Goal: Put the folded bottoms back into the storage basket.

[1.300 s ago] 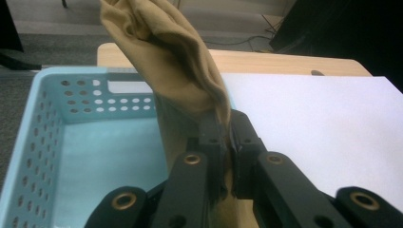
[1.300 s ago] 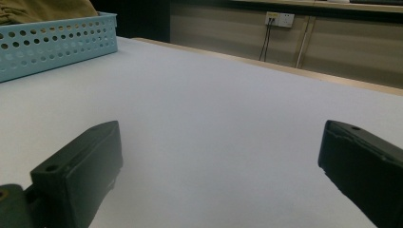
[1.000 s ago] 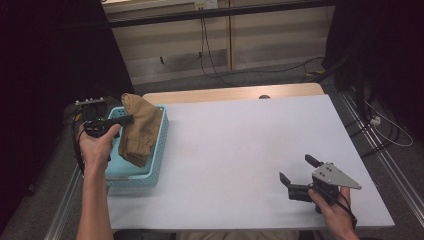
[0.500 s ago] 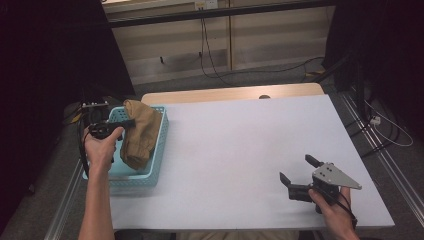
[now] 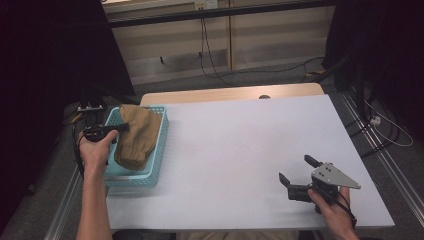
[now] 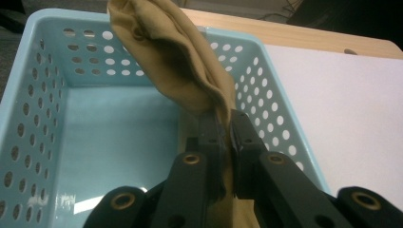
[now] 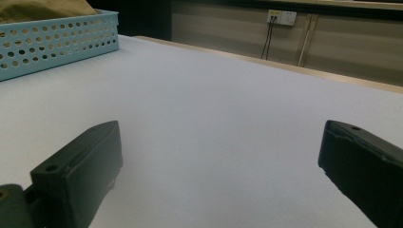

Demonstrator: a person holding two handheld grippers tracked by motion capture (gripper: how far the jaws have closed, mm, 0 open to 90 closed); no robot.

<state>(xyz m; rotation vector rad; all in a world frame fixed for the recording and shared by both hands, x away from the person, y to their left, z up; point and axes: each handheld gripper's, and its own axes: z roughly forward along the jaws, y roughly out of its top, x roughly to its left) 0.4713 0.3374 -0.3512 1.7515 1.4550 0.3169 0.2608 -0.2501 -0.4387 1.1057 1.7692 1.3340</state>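
Left tool (image 5: 121,128) clamped on a fold of the tan cloth (image 5: 135,135), jaws nearly together. Cloth lies in the blue basket (image 5: 161,145) at the tabletop's (image 5: 240,150) left edge, long axis running front to back, draped toward the far wall. Left gripper view: pinch point sits at the cloth's near end (image 6: 190,71), bare basket floor to its left. Right tool (image 5: 299,173) near the front right, jaws wide apart, holding nothing, well apart from the basket.

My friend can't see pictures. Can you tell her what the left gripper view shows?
The left gripper is shut on a tan cloth, which hangs over a light blue basket with holes in its walls. The white table lies to the right.
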